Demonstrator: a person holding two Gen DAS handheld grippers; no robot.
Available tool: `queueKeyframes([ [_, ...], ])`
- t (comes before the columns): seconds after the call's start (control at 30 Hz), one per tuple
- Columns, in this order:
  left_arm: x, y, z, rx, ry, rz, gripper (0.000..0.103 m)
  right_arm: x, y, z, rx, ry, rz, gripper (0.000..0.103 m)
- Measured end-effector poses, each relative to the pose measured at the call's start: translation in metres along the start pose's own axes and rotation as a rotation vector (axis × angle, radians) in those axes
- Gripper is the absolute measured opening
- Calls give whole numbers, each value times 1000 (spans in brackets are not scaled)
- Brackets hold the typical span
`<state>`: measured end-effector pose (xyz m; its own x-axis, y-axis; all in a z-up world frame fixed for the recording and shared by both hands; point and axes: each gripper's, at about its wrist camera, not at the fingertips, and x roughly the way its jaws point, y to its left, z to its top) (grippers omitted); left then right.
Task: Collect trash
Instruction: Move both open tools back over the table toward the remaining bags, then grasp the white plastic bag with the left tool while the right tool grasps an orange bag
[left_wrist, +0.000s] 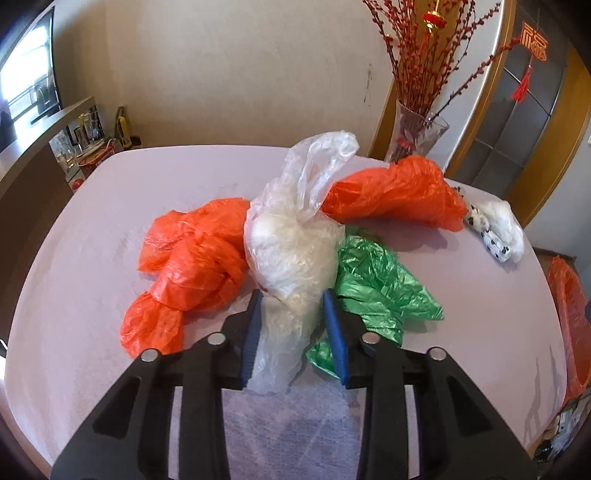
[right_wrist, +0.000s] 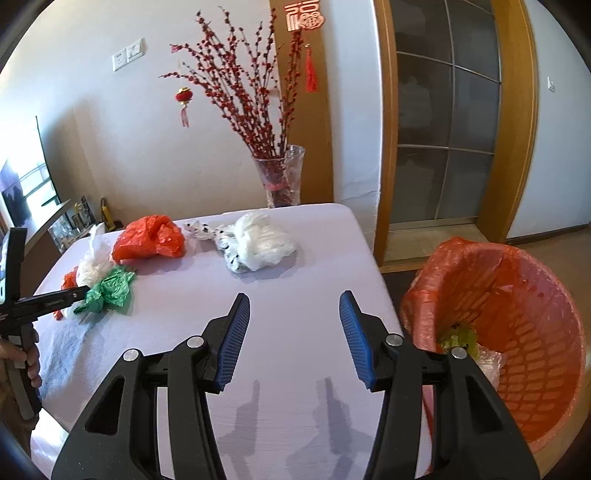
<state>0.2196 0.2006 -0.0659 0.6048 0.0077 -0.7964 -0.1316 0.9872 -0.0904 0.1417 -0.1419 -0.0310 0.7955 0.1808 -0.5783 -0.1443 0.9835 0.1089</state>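
- The left gripper (left_wrist: 291, 299) had its blue pads against both sides of the clear plastic bag (left_wrist: 291, 251), pinching its lower part on the table (left_wrist: 92, 258).
- An orange bag (left_wrist: 192, 266) lay just left of those fingers, a green bag (left_wrist: 376, 288) just right.
- The right gripper (right_wrist: 294, 301) stood spread over bare tablecloth, nothing between its pads.
- The orange bin (right_wrist: 517, 332) stood to its right; a white bag (right_wrist: 262, 240) lay ahead.
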Motion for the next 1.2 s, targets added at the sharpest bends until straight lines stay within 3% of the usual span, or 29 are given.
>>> queueKeyframes([
  [0.17,-2,-4,-3,30,-6,-4,14,0,4,-1,-6,5,8,52],
  [0.3,-10,-10,-5,54,-49,1,11,-1,7,1,-12,4,17,52],
  [0.63,-52,-10,-1,62,-181,24,11,19,44,19,-32,0,125,52],
  [0.93,-59,3,13,24,-208,40,11,85,114,46,-78,26,254,50],
  [1.2,-55,9,24,8,-212,51,11,129,150,73,-24,52,320,49],
])
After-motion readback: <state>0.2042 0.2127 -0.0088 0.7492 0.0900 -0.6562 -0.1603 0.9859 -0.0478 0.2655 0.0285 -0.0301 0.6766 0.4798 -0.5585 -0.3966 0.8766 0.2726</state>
